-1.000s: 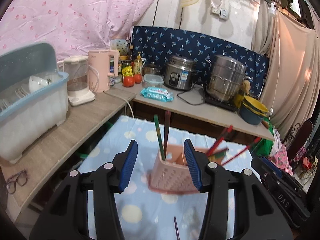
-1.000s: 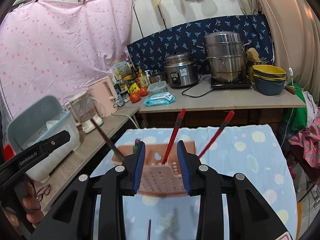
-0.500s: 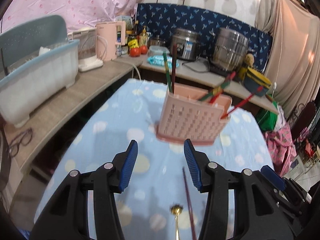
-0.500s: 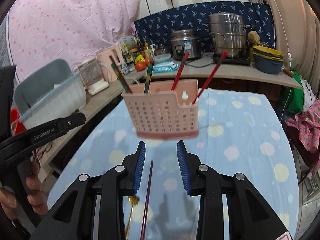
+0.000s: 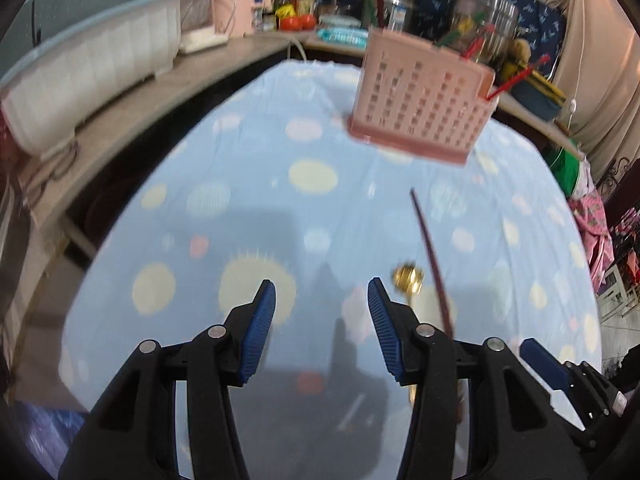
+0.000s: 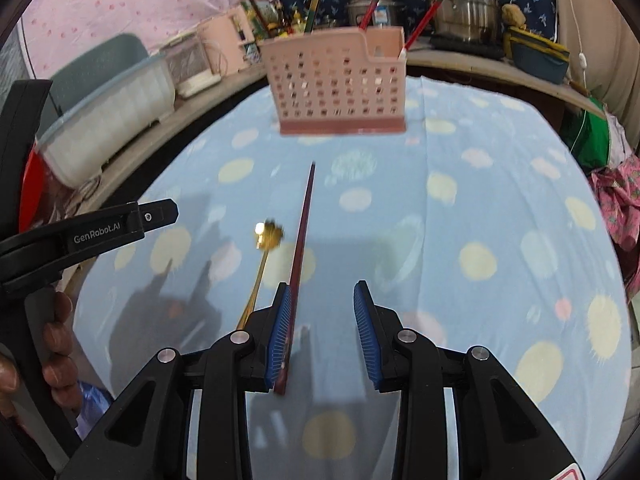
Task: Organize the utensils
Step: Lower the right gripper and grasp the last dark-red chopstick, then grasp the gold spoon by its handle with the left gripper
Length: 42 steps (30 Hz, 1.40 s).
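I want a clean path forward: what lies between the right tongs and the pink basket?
In the right wrist view, between the right tongs and the pink basket lie the dark chopstick and the dotted blue tablecloth; gold spoon sits left.

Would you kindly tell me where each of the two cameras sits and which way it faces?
Left wrist: on the left hand-held gripper, looking forward and down at the dotted tablecloth; its open fingers and the right hand-held gripper's tip show.
Right wrist: on the right hand-held gripper, facing the pink basket; its open fingers, the left hand-held gripper and the person's fingers show.
Shared: basket, dark chopstick, gold spoon.
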Motion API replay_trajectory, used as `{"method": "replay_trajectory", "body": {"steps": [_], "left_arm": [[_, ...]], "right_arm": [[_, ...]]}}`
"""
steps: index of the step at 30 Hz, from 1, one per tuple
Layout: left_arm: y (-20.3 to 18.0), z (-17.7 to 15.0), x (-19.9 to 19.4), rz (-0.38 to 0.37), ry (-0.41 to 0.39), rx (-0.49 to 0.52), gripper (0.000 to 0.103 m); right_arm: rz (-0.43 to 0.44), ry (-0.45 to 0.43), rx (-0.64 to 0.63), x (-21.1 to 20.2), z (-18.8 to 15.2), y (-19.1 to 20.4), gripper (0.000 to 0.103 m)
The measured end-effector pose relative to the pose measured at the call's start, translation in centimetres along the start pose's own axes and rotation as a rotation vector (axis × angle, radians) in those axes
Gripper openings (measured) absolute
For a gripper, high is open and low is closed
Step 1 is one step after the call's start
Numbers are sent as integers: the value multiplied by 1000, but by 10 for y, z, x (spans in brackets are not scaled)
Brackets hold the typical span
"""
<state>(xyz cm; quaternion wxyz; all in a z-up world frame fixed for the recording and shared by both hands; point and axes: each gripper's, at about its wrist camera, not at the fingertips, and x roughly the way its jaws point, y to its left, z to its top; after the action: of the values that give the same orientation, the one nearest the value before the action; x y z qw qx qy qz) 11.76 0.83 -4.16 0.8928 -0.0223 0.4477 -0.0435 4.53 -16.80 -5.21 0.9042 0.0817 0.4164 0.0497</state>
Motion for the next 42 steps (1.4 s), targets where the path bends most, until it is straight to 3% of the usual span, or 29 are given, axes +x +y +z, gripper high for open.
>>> {"method": "replay_trajectory", "body": {"steps": [6, 18, 25, 29, 33, 42], "left_arm": [[3, -23, 8, 12, 46, 8, 46], [3, -40, 16, 11, 96, 13, 46], [-5, -46, 19, -9, 123, 27, 46], [-13, -48, 19, -41, 133, 44, 47], [-25, -51, 19, -90, 143, 64, 55], [-49, -56, 23, -113, 133, 124, 51]], "right_arm": [[19, 68, -20, 17, -23, 14, 33], [24, 98, -28, 28, -29, 17, 28], [-8, 91, -58, 28, -32, 15, 7], [-12, 85, -42, 25, -32, 8, 7], [-19, 82, -14, 21, -32, -1, 7], [-5, 89, 35, 20, -32, -15, 7]]}}
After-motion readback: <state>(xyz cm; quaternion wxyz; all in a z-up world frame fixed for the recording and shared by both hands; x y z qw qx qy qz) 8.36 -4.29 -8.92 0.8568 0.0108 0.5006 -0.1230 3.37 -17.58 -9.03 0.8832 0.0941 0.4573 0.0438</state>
